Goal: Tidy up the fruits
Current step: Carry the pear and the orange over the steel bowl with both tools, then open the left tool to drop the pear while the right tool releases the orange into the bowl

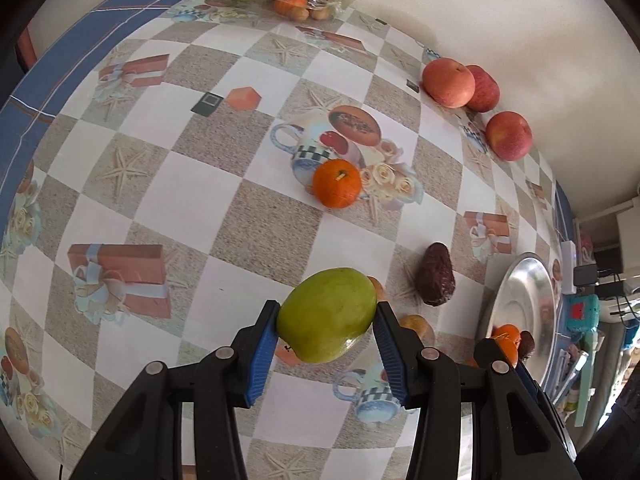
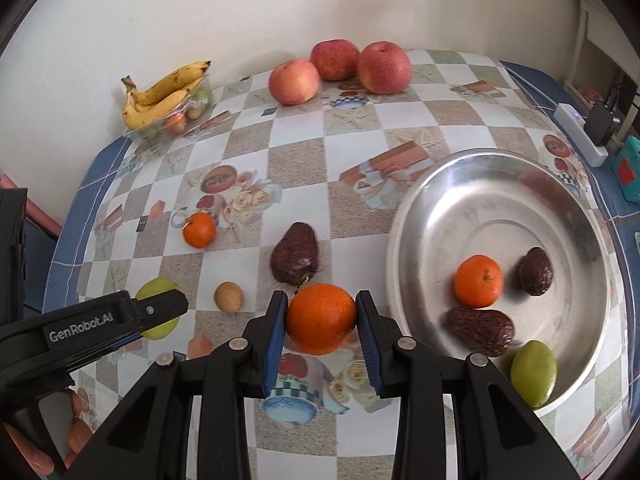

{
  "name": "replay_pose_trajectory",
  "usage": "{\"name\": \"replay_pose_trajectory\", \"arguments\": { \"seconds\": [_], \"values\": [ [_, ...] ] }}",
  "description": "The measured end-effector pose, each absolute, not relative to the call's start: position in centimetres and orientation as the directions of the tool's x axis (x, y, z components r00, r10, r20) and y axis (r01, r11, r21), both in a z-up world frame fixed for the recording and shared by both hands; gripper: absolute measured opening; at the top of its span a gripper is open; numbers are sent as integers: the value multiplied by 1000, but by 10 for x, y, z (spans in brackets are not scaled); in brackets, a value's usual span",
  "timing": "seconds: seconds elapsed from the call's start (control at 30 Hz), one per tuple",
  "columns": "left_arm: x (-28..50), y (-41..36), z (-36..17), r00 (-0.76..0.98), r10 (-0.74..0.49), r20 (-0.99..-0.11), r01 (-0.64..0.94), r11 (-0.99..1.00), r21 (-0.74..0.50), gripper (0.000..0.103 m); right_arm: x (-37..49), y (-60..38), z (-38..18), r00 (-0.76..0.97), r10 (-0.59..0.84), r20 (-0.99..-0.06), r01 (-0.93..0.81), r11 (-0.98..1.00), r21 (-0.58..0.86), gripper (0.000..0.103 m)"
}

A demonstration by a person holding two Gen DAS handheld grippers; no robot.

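Left gripper (image 1: 326, 316) clamped on green mango (image 1: 327, 314), blue pads (image 1: 262, 350) pressed to both its sides, above checkered tablecloth (image 1: 160, 200). Right gripper (image 2: 321, 318) pinching an orange (image 2: 321, 319) between its blue pads, just beside steel plate (image 2: 420, 208). On plate: tangerine (image 2: 479, 280), two dark wrinkled avocados (image 2: 479, 330) (image 2: 536, 271), small green mango at rim (image 2: 533, 372). Loose on cloth: dark avocado (image 2: 295, 259) just behind held orange, small brown fruit (image 2: 228, 297) to its left, small tangerine (image 2: 199, 230) farther back. Three red apples (image 2: 340, 68) near wall, touching or nearly so. Bananas (image 2: 164, 94) atop clear tray (image 2: 176, 120) of small fruits in far corner. Fingers of a hand (image 2: 76, 436) at lower left of right view.
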State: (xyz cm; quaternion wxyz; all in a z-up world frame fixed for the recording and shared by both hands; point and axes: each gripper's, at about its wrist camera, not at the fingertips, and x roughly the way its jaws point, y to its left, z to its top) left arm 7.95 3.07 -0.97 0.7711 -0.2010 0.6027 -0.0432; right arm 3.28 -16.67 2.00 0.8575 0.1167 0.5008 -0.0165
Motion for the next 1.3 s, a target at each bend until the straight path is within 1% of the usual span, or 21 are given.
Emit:
{"name": "replay_pose_trajectory", "arguments": {
  "seconds": [0.1, 0.2, 0.43, 0.63, 0.8, 0.97, 1.07, 1.13, 1.17, 1.3],
  "values": [
    [78, 24, -6, 275, -317, -908, -161, 916, -368, 50, 30, -177, 23, 507, 55, -860, 169, 972, 162, 36],
    [77, 14, -2, 278, -327, -903, -138, 917, -374, 50, 28, -192, 26, 515, -13, -857, 220, 968, 117, 36],
    [75, -25, 5, 274, -353, -894, -49, 924, -380, 50, 20, -240, 32, 530, -88, -843, 347, 930, 121, 36],
    [74, -83, 14, 284, -409, -867, 106, 912, -396, 50, 20, -271, 37, 548, -102, -830, 424, 890, 170, 36],
    [75, -115, 14, 293, -459, -838, 195, 887, -418, 50, 25, -289, 35, 553, -117, -825, 459, 869, 184, 37],
    [78, -134, 8, 296, -474, -829, 247, 877, -413, 51, 30, -300, 31, 552, -124, -825, 474, 861, 188, 37],
    [81, -141, 8, 288, -501, -816, 266, 860, -435, 52, 33, -304, 28, 552, -124, -824, 488, 850, 199, 37],
    [80, -145, 9, 292, -506, -812, 276, 857, -435, 59, 32, -308, 27, 559, -119, -820, 500, 838, 220, 37],
    [80, -146, 9, 292, -507, -811, 280, 856, -434, 60, 32, -310, 27, 559, -115, -821, 504, 834, 226, 37],
    [79, -148, 8, 290, -500, -816, 284, 859, -425, 60, 31, -314, 25, 547, -119, -828, 519, 825, 225, 37]
  ]
}}
